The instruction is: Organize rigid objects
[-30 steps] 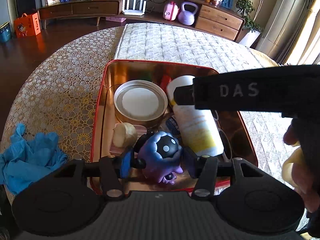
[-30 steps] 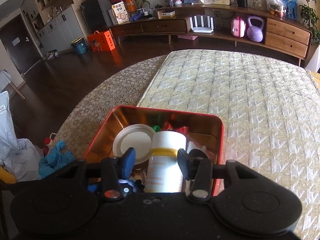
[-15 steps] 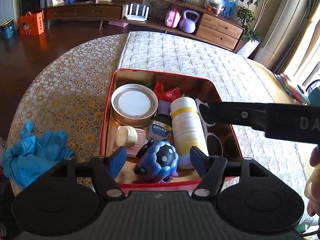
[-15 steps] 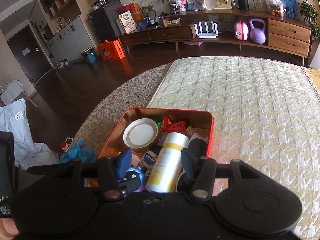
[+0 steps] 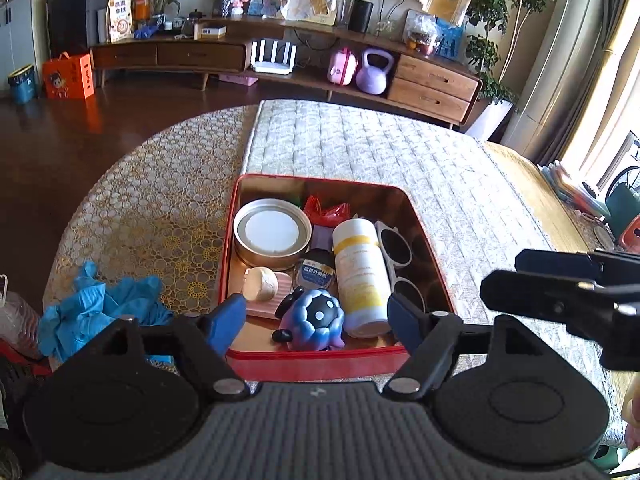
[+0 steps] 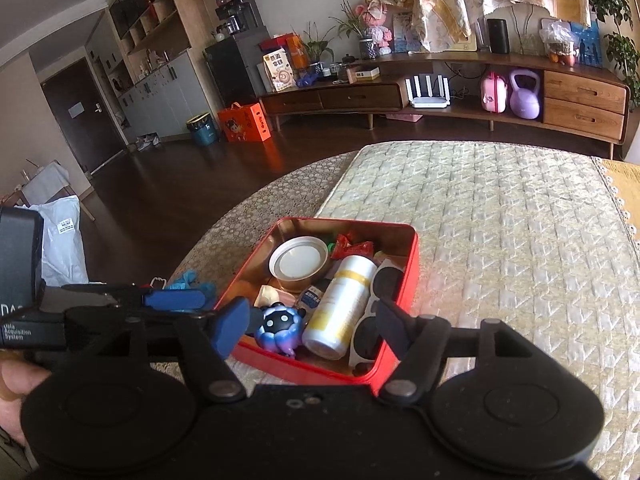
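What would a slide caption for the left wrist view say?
Open left tongs hover at a red tin holding a purple toy and white bottle.

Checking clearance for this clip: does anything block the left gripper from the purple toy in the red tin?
Nothing visible does. The left gripper is open just short of the tin's near wall, with the purple toy right behind it; the bottle lies beside the toy.

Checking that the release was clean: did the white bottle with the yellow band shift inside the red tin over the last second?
Cannot tell; the white bottle lies between the sunglasses and round lidded tin throughout, inside the red tin. Both cameras drew back.
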A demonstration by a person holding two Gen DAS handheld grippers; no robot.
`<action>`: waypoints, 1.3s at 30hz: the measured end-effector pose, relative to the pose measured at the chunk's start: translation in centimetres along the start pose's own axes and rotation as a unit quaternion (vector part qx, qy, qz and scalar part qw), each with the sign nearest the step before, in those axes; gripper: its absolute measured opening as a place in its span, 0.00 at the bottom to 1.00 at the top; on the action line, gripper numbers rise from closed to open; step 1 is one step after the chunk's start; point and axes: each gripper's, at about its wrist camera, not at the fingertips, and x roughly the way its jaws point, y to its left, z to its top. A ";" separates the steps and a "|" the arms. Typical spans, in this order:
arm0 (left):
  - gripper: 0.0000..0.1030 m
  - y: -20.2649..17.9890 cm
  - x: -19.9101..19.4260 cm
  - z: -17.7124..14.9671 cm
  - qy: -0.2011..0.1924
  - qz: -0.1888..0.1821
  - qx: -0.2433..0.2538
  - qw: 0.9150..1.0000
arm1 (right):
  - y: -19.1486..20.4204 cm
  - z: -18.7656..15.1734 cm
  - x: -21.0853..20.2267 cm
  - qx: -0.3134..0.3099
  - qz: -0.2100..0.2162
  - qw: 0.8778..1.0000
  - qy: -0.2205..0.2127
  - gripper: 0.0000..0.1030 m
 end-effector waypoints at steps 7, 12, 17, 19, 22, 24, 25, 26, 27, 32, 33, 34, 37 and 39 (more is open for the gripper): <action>0.77 -0.9 -2.2 -0.3 -0.023 -0.005 0.010 1.000 | 0.3 -1.5 -2.5 -0.023 -0.009 0.999 -0.030 0.81; 0.81 -1.8 -3.4 -0.8 -0.034 -0.010 0.024 0.999 | -0.2 -2.6 -3.8 -0.024 -0.021 0.998 -0.047 0.87; 0.84 -2.6 -4.3 -1.5 -0.038 -0.003 0.034 0.999 | -0.5 -3.6 -4.9 -0.015 -0.021 0.998 -0.064 0.98; 0.85 -2.9 -4.5 -1.7 -0.037 0.003 0.037 0.999 | -0.5 -4.0 -5.5 -0.016 -0.023 0.997 -0.075 1.00; 0.94 -3.0 -4.9 -2.0 -0.036 -0.003 0.032 0.999 | -0.7 -4.4 -6.0 -0.013 -0.024 0.997 -0.077 1.00; 1.00 -3.1 -5.2 -2.2 -0.040 -0.004 0.029 0.999 | -0.8 -4.7 -6.3 -0.006 -0.027 0.997 -0.077 1.00; 1.00 -3.2 -5.4 -2.3 -0.041 -0.004 0.029 0.999 | -0.9 -4.9 -6.5 -0.002 -0.028 0.997 -0.078 1.00; 1.00 -3.3 -5.6 -2.3 -0.040 -0.004 0.027 0.999 | -1.0 -5.0 -6.6 0.002 -0.030 0.996 -0.079 1.00; 1.00 -3.4 -5.7 -2.4 -0.040 -0.004 0.024 0.999 | -1.0 -5.2 -6.8 0.007 -0.032 0.996 -0.080 1.00; 1.00 -3.9 -6.6 -2.7 -0.046 0.001 0.021 0.999 | -0.8 -5.9 -7.6 0.007 -0.046 0.995 -0.085 1.00; 1.00 -4.0 -6.8 -2.8 -0.047 0.002 0.020 0.999 | -0.7 -6.0 -7.7 0.006 -0.048 0.995 -0.086 1.00; 1.00 -4.1 -7.0 -2.9 -0.048 0.001 0.020 0.999 | -0.6 -6.1 -7.9 0.007 -0.049 0.995 -0.088 1.00; 1.00 -4.4 -7.3 -3.2 -0.048 -0.001 0.018 0.999 | -0.5 -6.4 -8.1 0.011 -0.055 0.994 -0.090 1.00; 1.00 -4.5 -7.4 -3.3 -0.047 -0.001 0.016 0.999 | -0.4 -6.6 -8.2 0.009 -0.057 0.994 -0.091 1.00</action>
